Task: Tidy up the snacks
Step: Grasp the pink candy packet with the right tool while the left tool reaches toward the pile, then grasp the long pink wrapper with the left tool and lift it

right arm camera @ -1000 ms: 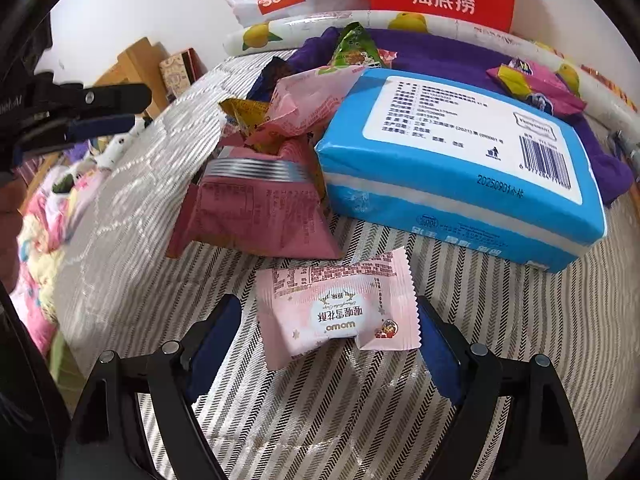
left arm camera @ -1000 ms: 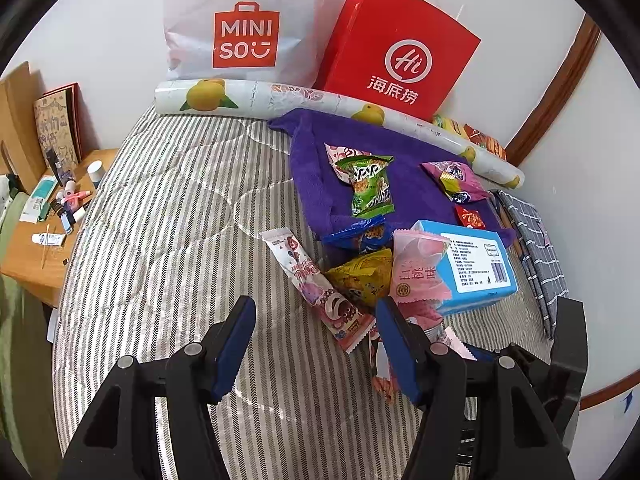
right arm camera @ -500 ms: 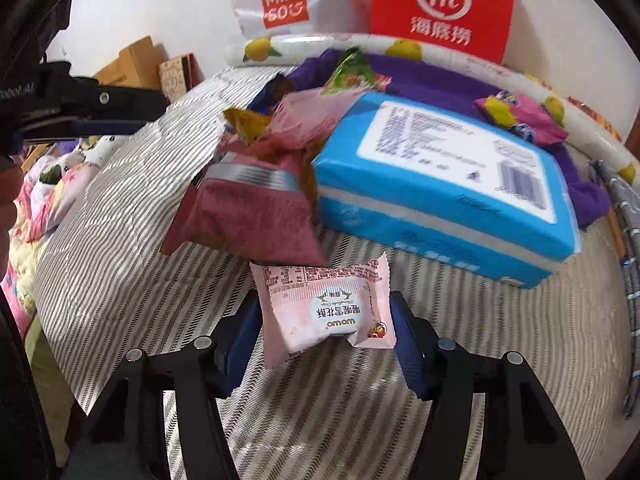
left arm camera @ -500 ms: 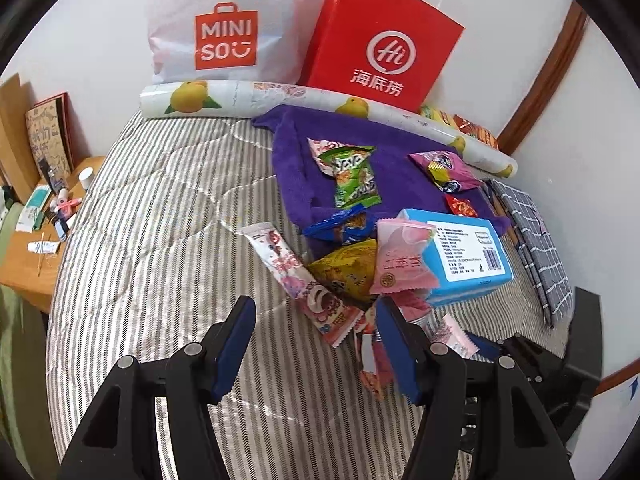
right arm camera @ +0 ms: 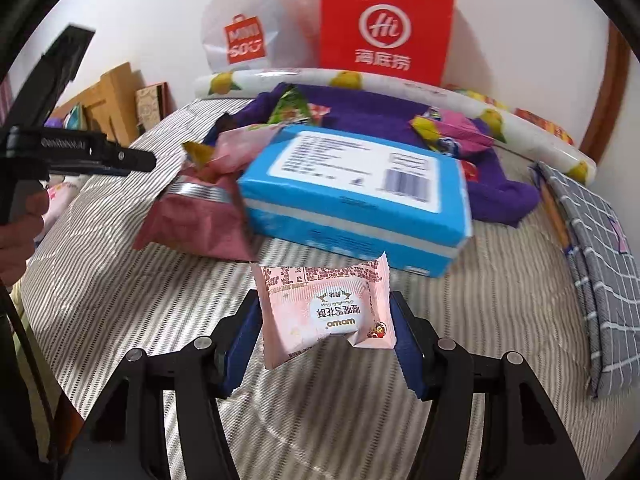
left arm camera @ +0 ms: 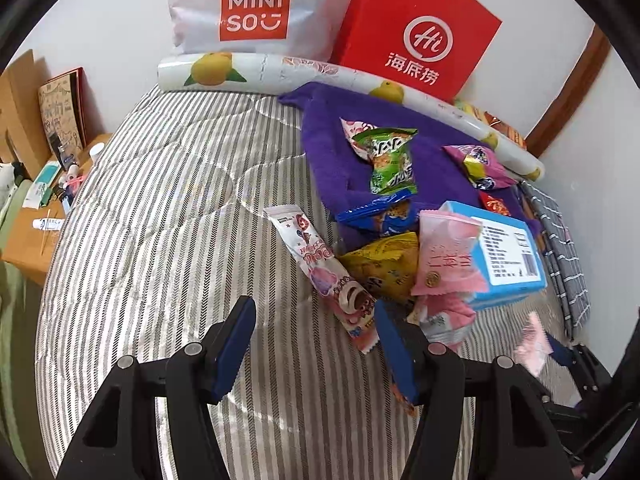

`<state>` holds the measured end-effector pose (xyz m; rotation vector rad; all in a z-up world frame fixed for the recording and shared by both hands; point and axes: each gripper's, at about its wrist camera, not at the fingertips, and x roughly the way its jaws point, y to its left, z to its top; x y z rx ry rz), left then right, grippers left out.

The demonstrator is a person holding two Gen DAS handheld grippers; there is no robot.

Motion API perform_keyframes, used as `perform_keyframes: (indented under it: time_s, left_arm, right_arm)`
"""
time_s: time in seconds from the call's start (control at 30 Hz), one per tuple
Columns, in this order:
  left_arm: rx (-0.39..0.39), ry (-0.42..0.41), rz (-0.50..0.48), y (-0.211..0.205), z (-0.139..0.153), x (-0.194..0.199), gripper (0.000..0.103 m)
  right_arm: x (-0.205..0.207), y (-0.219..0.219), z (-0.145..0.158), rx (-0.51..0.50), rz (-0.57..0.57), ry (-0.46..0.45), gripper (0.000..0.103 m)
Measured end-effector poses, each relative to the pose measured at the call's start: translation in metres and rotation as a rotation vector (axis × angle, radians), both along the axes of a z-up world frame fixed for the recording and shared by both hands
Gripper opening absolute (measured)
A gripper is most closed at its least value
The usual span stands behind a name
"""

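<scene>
**Lifting a pink snack pack off the bed**

Holding the small pink snack pack (right arm camera: 326, 312) by its two sides, the right gripper (right arm camera: 324, 336) has its jaws pressed on it, and the pack looks to be up off the bed (right arm camera: 480, 320). The jaws closed in on it only a moment ago. The pack is soft and puffy, so a gentle squeeze is best. Too hard a squeeze could crush what is inside. It should be carried level and slowly, so it does not slip out.

The left gripper (left arm camera: 314, 344) has its jaws apart with nothing between them. It hangs over the bed next to the long pink-and-white snack bar (left arm camera: 320, 272). That bar may be a good one to pick next.

The other snacks sit in a heap by the blue tissue pack (right arm camera: 360, 196). A green chip bag (left arm camera: 390, 160) lies on a purple towel (left arm camera: 332, 152).

The bed has a grey striped cover. At the far end a white MINISO bag (left arm camera: 252, 8) and a red paper bag (left arm camera: 416, 36) lean on the wall. A wooden tabletop (left arm camera: 24, 236) with small things on it stands beside the bed.
</scene>
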<state>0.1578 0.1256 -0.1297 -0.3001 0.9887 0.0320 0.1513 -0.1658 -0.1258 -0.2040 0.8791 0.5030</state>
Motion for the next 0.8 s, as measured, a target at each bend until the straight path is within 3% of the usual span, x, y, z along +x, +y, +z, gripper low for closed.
perform_keyframes:
  time_s: [0.23, 0.57, 0.63, 0.7, 0.8]
  left_arm:
    - [-0.010, 0.022, -0.016, -0.008, -0.014, 0.019, 0.058]
    - [-0.050, 0.066, -0.029, -0.013, -0.032, 0.038, 0.049]
    - [-0.066, 0.068, -0.033, -0.013, -0.034, 0.039, 0.045]
    - [-0.087, 0.067, -0.037, -0.013, -0.035, 0.039, 0.035]
    - [-0.073, 0.062, -0.047, -0.016, -0.033, 0.036, 0.028]
  right_arm:
    - [0.008, -0.025, 0.001, 0.016, -0.062, 0.004, 0.062]
    - [0.022, -0.045, -0.004, 0.038, -0.116, 0.032, 0.062]
    - [0.025, -0.046, -0.008, 0.035, -0.118, 0.045, 0.062]
    - [0.025, -0.045, -0.010, 0.031, -0.118, 0.048, 0.062]
    - [0.025, -0.045, -0.011, 0.032, -0.116, 0.048, 0.062]
